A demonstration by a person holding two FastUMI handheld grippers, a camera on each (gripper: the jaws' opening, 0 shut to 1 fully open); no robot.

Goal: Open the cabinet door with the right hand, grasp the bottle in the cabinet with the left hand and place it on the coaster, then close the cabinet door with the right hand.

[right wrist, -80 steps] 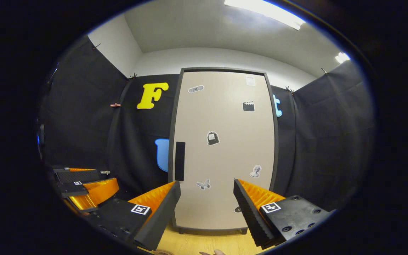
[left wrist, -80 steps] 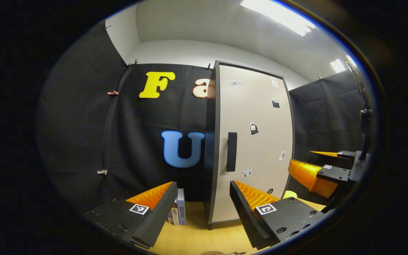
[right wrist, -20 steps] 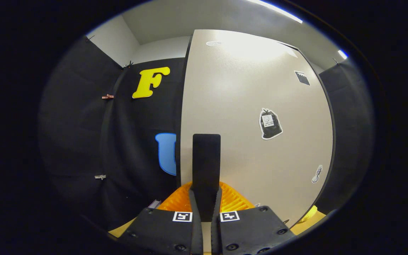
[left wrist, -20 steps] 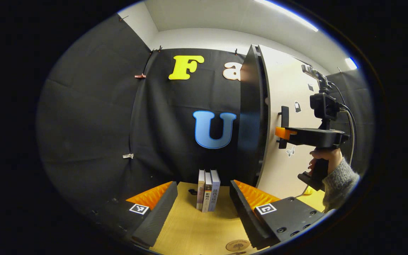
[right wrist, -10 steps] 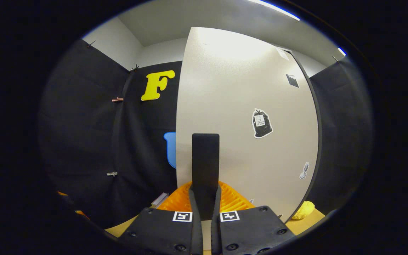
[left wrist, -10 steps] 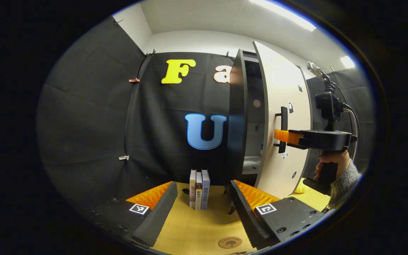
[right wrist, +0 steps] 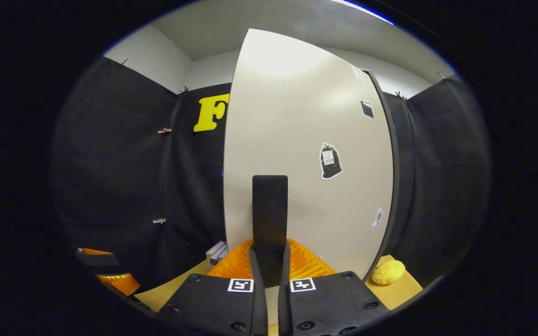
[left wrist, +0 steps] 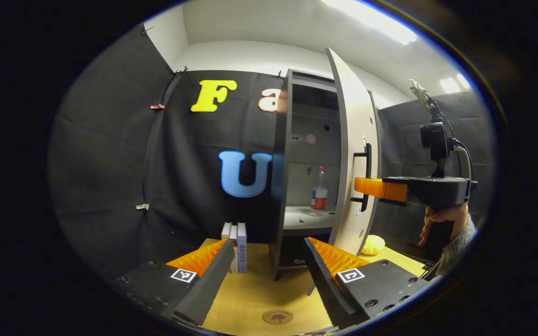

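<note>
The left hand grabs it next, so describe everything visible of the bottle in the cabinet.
The bottle is small and clear, with a pale cap and a red label band around its lower body. It stands upright on the cabinet's light shelf, near the open door's inner edge. Nothing grips it. The contents can't be made out.

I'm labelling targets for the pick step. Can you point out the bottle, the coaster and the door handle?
bottle [left wrist: 318,191]: left gripper view, on its labelled body, standing on the cabinet shelf.
coaster [left wrist: 277,317]: left gripper view, on its round top face.
door handle [right wrist: 269,210]: right gripper view, on the bar above the fingers.
</note>
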